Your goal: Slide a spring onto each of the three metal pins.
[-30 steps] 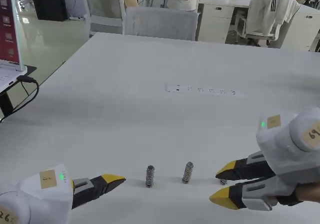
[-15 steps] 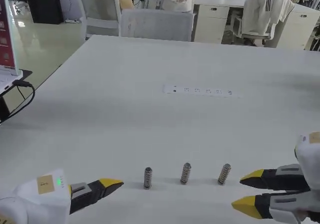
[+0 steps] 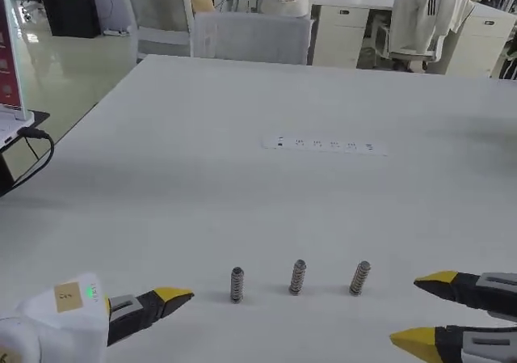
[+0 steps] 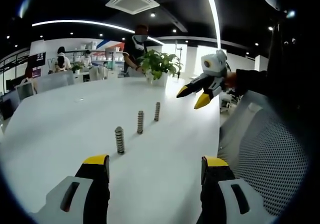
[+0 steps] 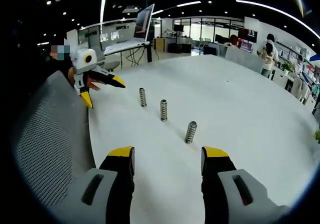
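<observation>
- Your left gripper (image 4: pixel 155 161) has its jaws spread wide with nothing between them. It sits at the lower left of the head view.
- Your right gripper (image 3: pixel 424 309) is also spread wide and empty, at the lower right of the head view.
- Three springs stand in a row at the lower centre of the head view on the white table (image 3: pixel 242 137): left spring (image 3: pixel 237 284), middle spring (image 3: pixel 298 276) and right spring (image 3: pixel 359 278).
- The pins are hidden inside the coils. Since all three springs stand up on their own, I judge each one is on a pin and the task is about done.
- The right spring leans a little and may not be fully seated. A nudge could tip it or pop it off.
- Your right gripper's upper tip is near that spring, so a sideways swing toward frame centre could clip it.
- Your left gripper's tip points at the left spring, so pushing forward would knock it.
- The power strip (image 3: pixel 323 145) in the frame's middle is well apart and poses no risk.
</observation>
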`<act>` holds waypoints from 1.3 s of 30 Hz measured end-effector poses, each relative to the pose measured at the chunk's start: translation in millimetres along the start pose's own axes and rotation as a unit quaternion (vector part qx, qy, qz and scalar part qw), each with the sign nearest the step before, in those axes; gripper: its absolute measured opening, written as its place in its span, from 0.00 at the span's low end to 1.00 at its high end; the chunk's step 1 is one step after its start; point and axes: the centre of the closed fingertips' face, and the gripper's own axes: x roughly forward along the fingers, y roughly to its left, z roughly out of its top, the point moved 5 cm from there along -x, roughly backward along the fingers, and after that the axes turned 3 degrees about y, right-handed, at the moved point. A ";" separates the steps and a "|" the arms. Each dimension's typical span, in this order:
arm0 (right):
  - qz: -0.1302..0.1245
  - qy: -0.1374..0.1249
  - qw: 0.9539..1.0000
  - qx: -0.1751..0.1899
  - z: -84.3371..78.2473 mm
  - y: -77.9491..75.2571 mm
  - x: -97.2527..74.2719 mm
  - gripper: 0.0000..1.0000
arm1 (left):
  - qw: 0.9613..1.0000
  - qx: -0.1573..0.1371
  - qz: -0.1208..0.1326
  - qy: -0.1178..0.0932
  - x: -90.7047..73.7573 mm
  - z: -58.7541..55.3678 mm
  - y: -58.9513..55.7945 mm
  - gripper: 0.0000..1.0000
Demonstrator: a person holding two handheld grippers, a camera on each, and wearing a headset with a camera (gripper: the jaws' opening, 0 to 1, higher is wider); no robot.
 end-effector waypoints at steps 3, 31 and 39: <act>-0.002 -0.006 1.000 0.002 -3.3 1.4 -0.7 0.59 | 1.000 -0.002 0.002 -0.001 0.0 -0.7 0.1 0.71; -0.024 -0.064 0.997 0.034 -10.7 5.2 6.9 0.99 | 1.000 -0.016 0.019 -0.007 0.4 -2.8 5.9 0.75; -0.017 -0.067 0.997 0.039 -10.1 8.8 9.0 0.99 | 1.000 -0.019 0.020 -0.009 1.2 -3.5 6.0 0.75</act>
